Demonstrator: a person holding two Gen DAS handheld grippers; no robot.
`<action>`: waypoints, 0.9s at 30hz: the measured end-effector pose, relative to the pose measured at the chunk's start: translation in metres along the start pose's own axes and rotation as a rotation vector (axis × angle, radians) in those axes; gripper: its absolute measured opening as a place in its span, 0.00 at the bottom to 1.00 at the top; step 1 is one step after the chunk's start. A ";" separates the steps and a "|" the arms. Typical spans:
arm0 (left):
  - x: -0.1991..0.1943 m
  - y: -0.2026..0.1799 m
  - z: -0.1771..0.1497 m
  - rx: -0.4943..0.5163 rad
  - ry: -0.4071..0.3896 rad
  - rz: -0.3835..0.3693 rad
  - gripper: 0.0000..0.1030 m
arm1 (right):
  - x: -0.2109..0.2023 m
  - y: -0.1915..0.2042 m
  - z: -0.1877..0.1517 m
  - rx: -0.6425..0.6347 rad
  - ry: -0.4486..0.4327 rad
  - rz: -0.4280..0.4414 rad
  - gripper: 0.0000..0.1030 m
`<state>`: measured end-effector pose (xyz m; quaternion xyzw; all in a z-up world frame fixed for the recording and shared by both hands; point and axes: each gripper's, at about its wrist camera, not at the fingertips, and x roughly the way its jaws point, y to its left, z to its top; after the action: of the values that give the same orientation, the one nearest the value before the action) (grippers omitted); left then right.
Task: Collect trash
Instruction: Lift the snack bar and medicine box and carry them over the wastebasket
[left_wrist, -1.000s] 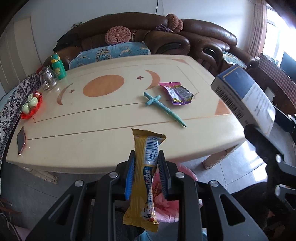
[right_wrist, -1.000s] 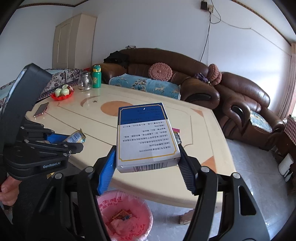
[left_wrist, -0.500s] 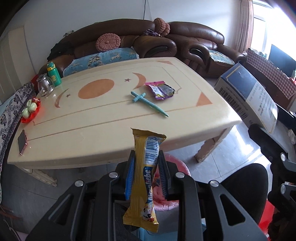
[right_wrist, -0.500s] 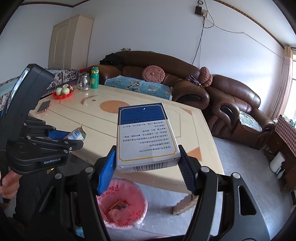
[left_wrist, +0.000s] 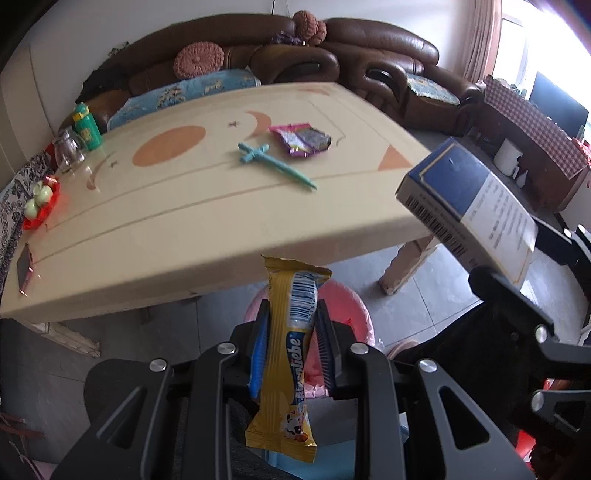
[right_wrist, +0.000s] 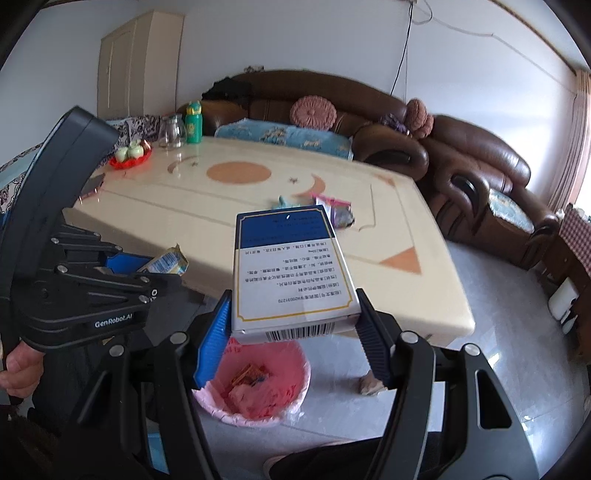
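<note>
Green bottle (left_wrist: 87, 127) beside glass jar (left_wrist: 68, 151).

A: The yellow wrapper (left_wrist: 286, 354) looks like glossy plastic film, crinkled at its ends. The box (right_wrist: 291, 271) is smooth printed card with a slight sheen.

B: The bench (left_wrist: 177, 206) has a polished cream top that reflects the light. The bin liner (right_wrist: 255, 391) is thin pink plastic, wrinkled.

A: The sofa (right_wrist: 480, 162) is shiny brown leather. The jaws carry ribbed blue pads; the frames are matt black plastic with bright metal screws.
</note>
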<state>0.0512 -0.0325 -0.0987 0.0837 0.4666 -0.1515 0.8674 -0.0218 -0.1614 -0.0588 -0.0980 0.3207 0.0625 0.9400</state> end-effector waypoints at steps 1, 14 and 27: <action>0.007 0.001 -0.001 -0.007 0.016 -0.003 0.23 | 0.005 0.001 -0.003 0.003 0.014 0.001 0.61; 0.086 0.008 -0.016 -0.044 0.165 -0.043 0.24 | 0.071 0.009 -0.033 0.028 0.162 0.045 0.61; 0.168 0.016 -0.030 -0.057 0.314 -0.055 0.24 | 0.131 0.016 -0.062 0.027 0.304 0.069 0.61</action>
<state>0.1201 -0.0404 -0.2552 0.0689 0.6028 -0.1472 0.7812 0.0420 -0.1526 -0.1900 -0.0826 0.4633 0.0746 0.8792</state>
